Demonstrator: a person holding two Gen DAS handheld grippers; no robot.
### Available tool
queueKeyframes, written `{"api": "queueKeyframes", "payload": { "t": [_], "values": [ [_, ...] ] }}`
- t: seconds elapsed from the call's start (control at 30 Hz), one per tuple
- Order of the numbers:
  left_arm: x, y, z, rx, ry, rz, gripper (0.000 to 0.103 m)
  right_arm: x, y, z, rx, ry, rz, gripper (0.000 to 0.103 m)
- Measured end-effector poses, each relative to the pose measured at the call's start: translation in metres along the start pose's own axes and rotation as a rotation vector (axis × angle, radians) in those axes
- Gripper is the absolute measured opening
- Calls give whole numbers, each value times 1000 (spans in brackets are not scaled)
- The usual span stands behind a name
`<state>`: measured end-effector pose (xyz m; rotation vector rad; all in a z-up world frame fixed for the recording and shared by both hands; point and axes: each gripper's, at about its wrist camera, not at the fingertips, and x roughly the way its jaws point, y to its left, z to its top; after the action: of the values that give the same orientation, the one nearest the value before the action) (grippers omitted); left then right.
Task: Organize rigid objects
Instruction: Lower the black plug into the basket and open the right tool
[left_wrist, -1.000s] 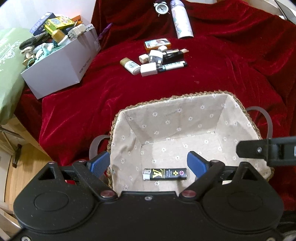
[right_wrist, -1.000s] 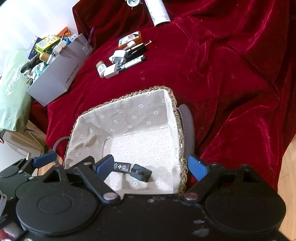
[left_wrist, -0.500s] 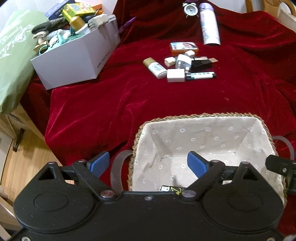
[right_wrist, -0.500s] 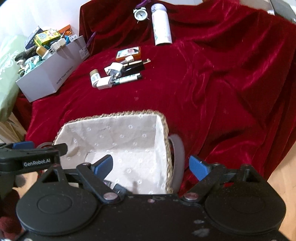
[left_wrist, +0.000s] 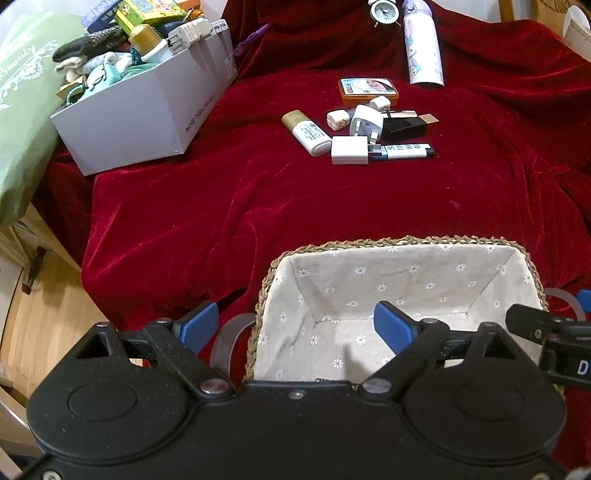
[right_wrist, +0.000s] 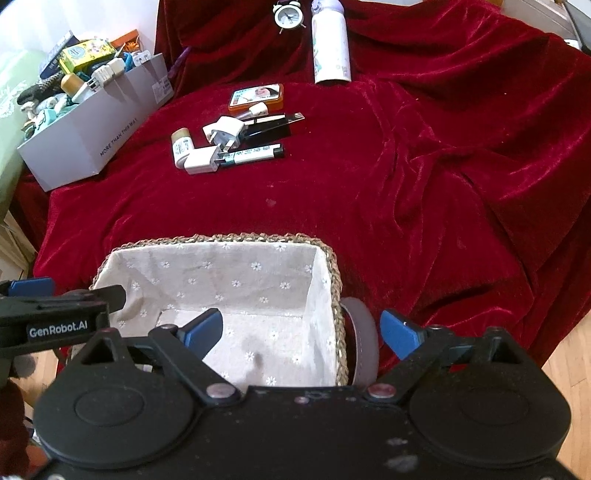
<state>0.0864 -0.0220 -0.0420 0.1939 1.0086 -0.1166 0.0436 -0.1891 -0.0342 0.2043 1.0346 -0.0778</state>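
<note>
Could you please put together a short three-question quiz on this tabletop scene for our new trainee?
1. True or false: both the left gripper and the right gripper hold an item.
2. Which lies nearest the marker pen? A) alarm clock B) white charger C) grey box
3. Fill in: the lined basket sits on a ___ velvet cloth.

Key: 1 false, both stand open and empty; 2 B, the charger touches it; 3 red.
</note>
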Motion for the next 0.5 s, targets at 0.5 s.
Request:
{"api": "queueKeyframes", "payload": {
  "t": [0.5],
  "values": [
    [24, 1, 41, -4, -5, -15, 89, 24, 0, 49, -21, -16, -26, 94]
  ]
}}
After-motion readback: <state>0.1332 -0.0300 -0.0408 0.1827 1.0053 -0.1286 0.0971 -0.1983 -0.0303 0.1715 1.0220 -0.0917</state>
